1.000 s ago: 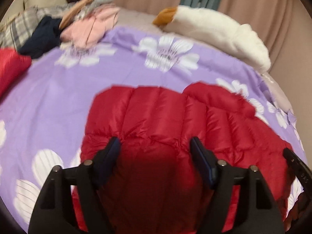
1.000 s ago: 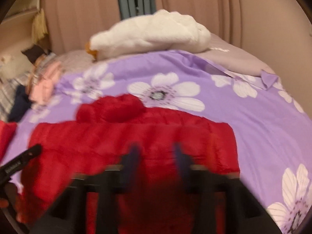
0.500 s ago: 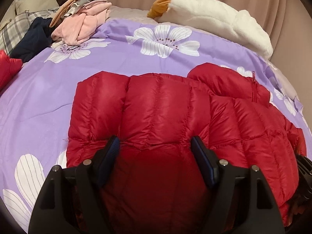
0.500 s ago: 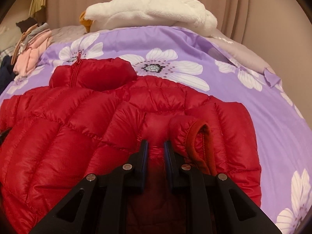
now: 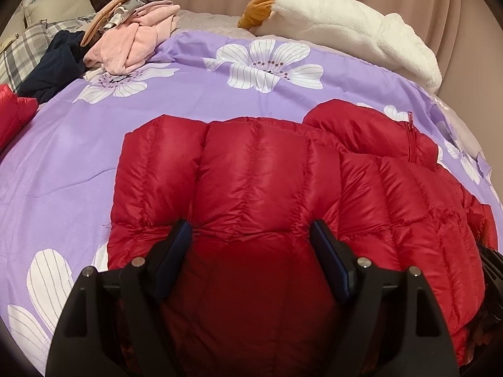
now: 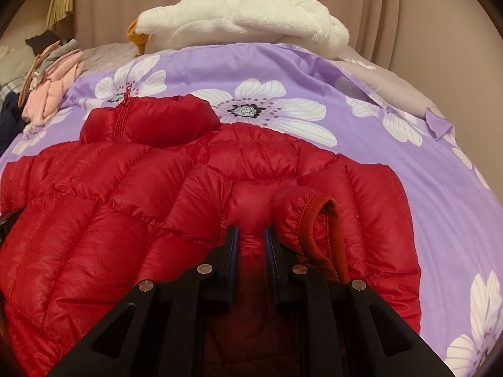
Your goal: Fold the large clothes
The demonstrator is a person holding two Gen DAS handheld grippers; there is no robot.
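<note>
A red puffer jacket [image 5: 267,172] lies spread on the purple flowered bed cover [image 5: 78,157], its zipped collar [image 6: 151,122] pointing toward the far side. My left gripper [image 5: 251,235] sits low over the jacket's near left part. Its jaws stand wide and are opening, and puffy fabric bulges between them. My right gripper [image 6: 251,235] is shut on a narrow pinch of the jacket [image 6: 94,220], just left of a folded-in sleeve with a ribbed cuff [image 6: 317,220]. The jacket's near edge is hidden under both grippers.
A white plush toy [image 5: 345,22] lies along the far edge of the bed. A pile of pink, grey and navy clothes [image 5: 132,37] sits at the far left, and another red garment [image 5: 12,113] is at the left edge. Curtains hang behind the bed.
Over the first half second both grippers came down with the jacket, which now fills more of both views. Since then the views hold still. The left jaws stand slightly wider.
</note>
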